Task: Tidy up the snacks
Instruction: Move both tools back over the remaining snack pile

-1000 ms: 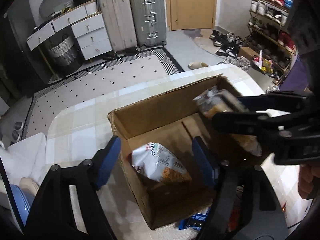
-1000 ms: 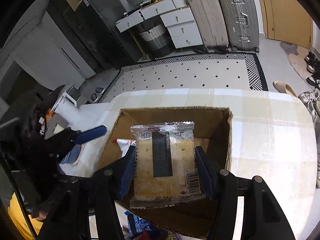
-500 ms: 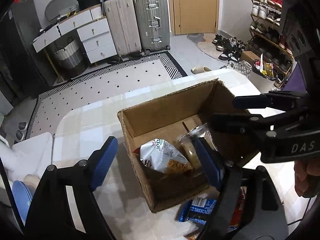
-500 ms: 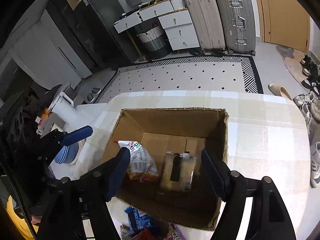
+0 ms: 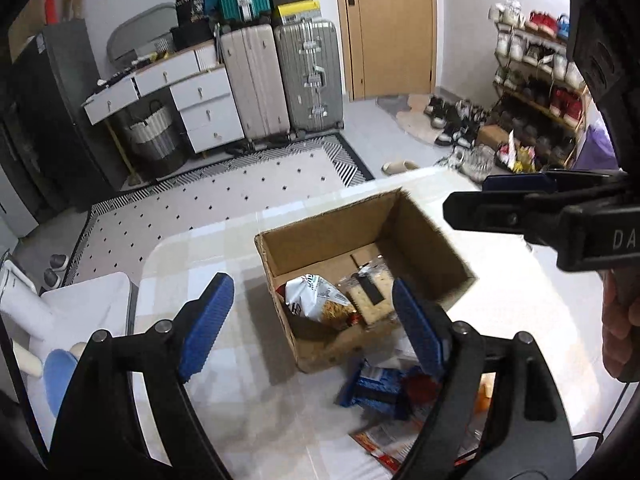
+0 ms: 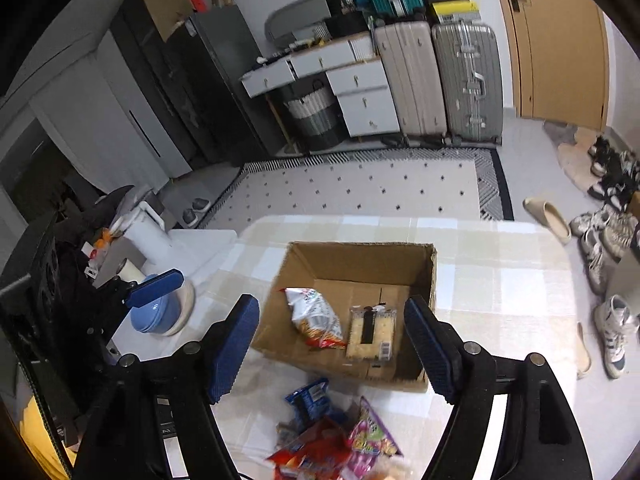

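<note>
An open cardboard box (image 5: 332, 240) (image 6: 360, 258) stands on the checked table. Inside lie a white-and-orange chip bag (image 5: 320, 300) (image 6: 316, 316) and a clear cracker pack (image 5: 370, 294) (image 6: 370, 334), side by side. My left gripper (image 5: 312, 328) hovers above the box's near-left corner; its jaws are opening with nothing between them. My right gripper (image 6: 332, 350) hangs open and empty above the box's near wall; in the left wrist view it (image 5: 468, 196) reaches in from the right. A pile of loose snack packets (image 6: 332, 440) (image 5: 376, 388) lies in front of the box.
A person's hand (image 5: 624, 320) grips the right tool's handle. A blue bowl (image 6: 156, 316) sits on a white side surface left of the table (image 6: 500, 292). Beyond the table's far edge are a dotted rug (image 6: 360, 188), suitcases (image 6: 464, 80) and scattered shoes (image 6: 612, 320).
The right gripper opened and let go of the cracker pack, which now lies in the box beside the chip bag. Both grippers rose and drew back, bringing the loose snack pile into view.
</note>
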